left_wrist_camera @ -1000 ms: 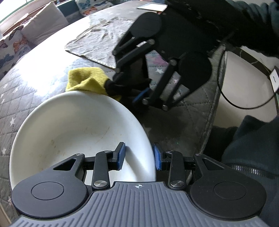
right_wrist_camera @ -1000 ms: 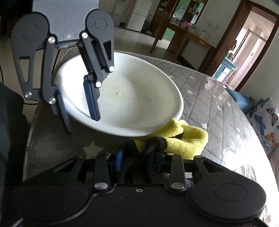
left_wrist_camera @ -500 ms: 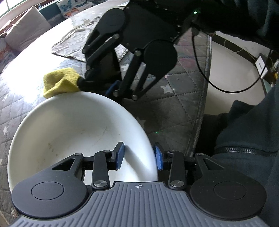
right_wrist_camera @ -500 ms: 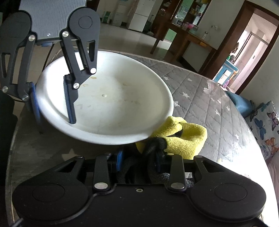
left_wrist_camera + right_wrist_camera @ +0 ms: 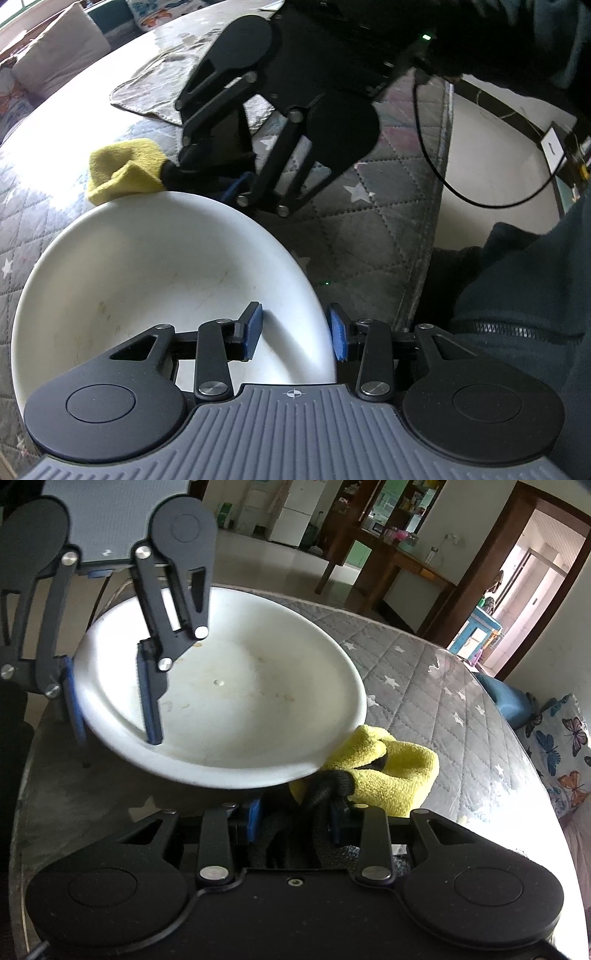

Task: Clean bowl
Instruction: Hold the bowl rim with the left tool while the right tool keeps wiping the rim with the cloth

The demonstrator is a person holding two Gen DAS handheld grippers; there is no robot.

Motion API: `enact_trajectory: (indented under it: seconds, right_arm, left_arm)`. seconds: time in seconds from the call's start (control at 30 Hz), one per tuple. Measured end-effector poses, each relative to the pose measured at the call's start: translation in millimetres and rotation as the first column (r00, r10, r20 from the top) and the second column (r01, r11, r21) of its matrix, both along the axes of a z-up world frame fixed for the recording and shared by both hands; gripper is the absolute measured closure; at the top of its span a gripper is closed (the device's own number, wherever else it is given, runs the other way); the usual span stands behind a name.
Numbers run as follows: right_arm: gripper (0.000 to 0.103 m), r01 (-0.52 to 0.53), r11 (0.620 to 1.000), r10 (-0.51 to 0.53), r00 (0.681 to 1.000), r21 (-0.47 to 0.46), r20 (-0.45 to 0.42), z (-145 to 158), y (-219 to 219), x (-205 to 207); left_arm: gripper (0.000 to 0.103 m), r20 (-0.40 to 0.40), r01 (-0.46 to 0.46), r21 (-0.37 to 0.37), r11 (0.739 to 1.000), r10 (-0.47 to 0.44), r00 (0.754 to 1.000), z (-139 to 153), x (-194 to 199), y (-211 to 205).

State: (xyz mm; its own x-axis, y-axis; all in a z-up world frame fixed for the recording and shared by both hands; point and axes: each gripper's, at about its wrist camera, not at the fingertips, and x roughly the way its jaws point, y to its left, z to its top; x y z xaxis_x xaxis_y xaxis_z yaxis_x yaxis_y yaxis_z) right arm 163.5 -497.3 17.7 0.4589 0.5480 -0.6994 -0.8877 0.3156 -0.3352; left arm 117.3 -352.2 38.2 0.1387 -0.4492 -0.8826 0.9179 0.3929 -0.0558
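The left gripper (image 5: 295,332) pinches the rim of a wide, shallow white bowl (image 5: 155,273) (smooth and glossy, with faint brownish smears inside), one blue pad inside and one outside. The right gripper (image 5: 293,821) is clamped on a fuzzy yellow cloth (image 5: 391,771) tucked against the bowl's far edge, above a quilted grey star-patterned cover (image 5: 461,701).

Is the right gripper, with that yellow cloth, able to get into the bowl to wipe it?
Probably yes. The right gripper holds the yellow cloth just outside the bowl, below its rim. The left gripper straddles the opposite rim, leaving the inside open.
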Motion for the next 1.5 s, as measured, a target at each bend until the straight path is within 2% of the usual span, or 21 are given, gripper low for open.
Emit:
enact_trajectory:
  seconds: [0.33, 0.43, 0.57, 0.83, 1.23, 1.43, 1.5]
  right_arm:
    - [0.066, -0.012, 1.0, 0.012, 1.0, -0.011, -0.006, 3.3, -7.2, -25.7]
    - [0.066, -0.021, 1.0, 0.021, 1.0, -0.015, -0.007, 4.2, -8.0, -33.7]
    - [0.066, -0.029, 0.999, 0.029, 1.0, -0.023, -0.004, 4.1, -7.9, -39.8]
    - [0.066, -0.03, 0.999, 0.03, 1.0, -0.02, -0.007, 4.8, -4.8, -28.2]
    - [0.066, -0.061, 0.998, 0.061, 0.998, -0.024, 0.002, 4.3, -0.2, 0.8]
    - [0.066, -0.047, 0.999, 0.047, 0.999, 0.0, -0.006, 3.9, 0.7, 13.5]
    - [0.066, -0.037, 0.999, 0.037, 0.999, 0.006, -0.009, 4.1, 0.0, 13.5]
  left_arm:
    - [0.063, 0.016, -0.047, -0.008, 0.999, 0.047, 0.999, -6.9, 41.2, -59.9]
    - [0.063, 0.025, -0.065, -0.009, 0.998, 0.065, 0.998, -1.4, 52.7, -70.2]
    - [0.063, 0.02, -0.067, -0.009, 0.998, 0.067, 0.998, -9.2, 71.7, -87.3]
    - [0.063, 0.039, -0.041, -0.016, 0.999, 0.042, 0.998, -14.1, 111.2, -136.3]
    - [0.062, 0.019, 0.008, -0.02, 1.0, -0.007, 1.0, -22.5, 183.0, -211.6]
    - [0.061, 0.008, -0.007, -0.025, 1.0, 0.007, 1.0, -29.4, 209.0, -251.6]
    - [0.061, 0.005, -0.019, -0.029, 0.999, 0.019, 1.0, -28.9, 218.7, -251.4]
